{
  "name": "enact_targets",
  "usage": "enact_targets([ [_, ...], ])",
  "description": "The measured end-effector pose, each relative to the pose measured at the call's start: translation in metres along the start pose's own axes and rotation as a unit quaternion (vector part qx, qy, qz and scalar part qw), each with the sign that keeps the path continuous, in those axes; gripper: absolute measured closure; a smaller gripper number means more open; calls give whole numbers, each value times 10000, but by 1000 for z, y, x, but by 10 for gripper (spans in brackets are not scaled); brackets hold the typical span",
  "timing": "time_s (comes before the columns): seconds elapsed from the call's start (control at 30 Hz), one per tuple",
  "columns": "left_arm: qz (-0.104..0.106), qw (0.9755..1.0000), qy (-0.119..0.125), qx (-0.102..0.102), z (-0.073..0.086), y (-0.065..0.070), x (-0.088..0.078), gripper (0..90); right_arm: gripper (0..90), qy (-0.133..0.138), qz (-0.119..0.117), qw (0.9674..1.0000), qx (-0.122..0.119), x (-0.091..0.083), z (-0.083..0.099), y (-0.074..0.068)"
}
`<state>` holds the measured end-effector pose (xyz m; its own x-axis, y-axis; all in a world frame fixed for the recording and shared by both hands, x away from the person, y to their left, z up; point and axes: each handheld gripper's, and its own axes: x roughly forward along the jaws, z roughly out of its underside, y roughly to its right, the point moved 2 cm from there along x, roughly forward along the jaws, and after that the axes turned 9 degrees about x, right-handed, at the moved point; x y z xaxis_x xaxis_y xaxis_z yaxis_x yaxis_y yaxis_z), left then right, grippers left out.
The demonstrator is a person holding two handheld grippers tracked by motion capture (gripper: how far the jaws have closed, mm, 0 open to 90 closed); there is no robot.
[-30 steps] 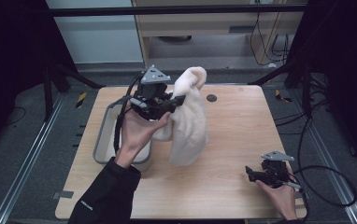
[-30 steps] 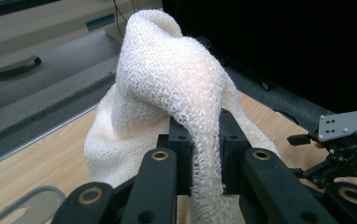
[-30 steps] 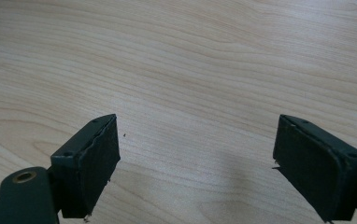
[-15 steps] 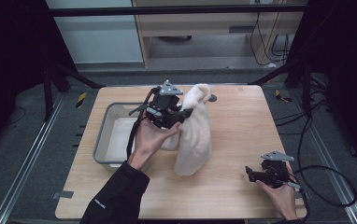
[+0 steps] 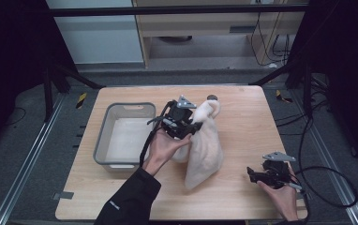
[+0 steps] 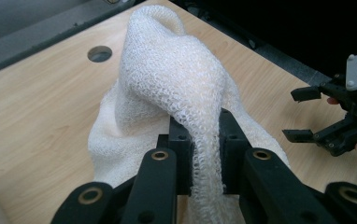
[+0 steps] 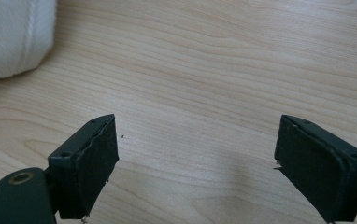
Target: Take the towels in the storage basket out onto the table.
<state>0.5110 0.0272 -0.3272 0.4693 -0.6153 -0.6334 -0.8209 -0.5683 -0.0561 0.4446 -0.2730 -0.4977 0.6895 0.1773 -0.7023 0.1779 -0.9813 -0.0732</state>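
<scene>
At the left of the light wooden desk [image 5: 121, 197] sits a shallow grey plastic bin [image 5: 103, 136] with a pale lining, and it plays no part in the step except as something to keep clear of. Just to its right, the left claw [image 5: 186, 127] is clamped on a pinched fold of the white, loosely woven cloth [image 5: 205, 150]; in the left gripper view the mesh runs up between the two black pads [image 6: 230, 154] and bunches into a hump above them. The lower end of the cloth rests on the desk at its middle, while the upper part hangs from the grip. To do this well, the person should probably lower the cloth slowly so that the free end lies down flat instead of folding under, and should keep the grip tight until most of the fabric is supported. At the near right, the right claw [image 5: 257, 174] rests low over bare wood with its jaws wide apart and nothing between them, well apart from the cloth; it could likely come across to pin or take a loose corner.
</scene>
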Motion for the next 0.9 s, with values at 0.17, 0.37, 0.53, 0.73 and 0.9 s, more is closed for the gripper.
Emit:
enact_targets([
  [0.17,139,9999,-30,-4,5,9,15,791,137,22,73,10000,6,0,0,1],
  [0.37,285,9996,-69,-5,11,20,31,790,148,38,185,9998,67,2,3,4],
  [0.53,414,9991,-92,23,15,31,42,789,159,58,302,9993,216,2,5,11],
  [0.73,530,9986,-51,70,16,44,51,784,170,56,367,9992,169,3,6,12],
  [0.9,603,9981,-36,73,18,54,60,775,187,94,462,9987,199,2,6,16],
])
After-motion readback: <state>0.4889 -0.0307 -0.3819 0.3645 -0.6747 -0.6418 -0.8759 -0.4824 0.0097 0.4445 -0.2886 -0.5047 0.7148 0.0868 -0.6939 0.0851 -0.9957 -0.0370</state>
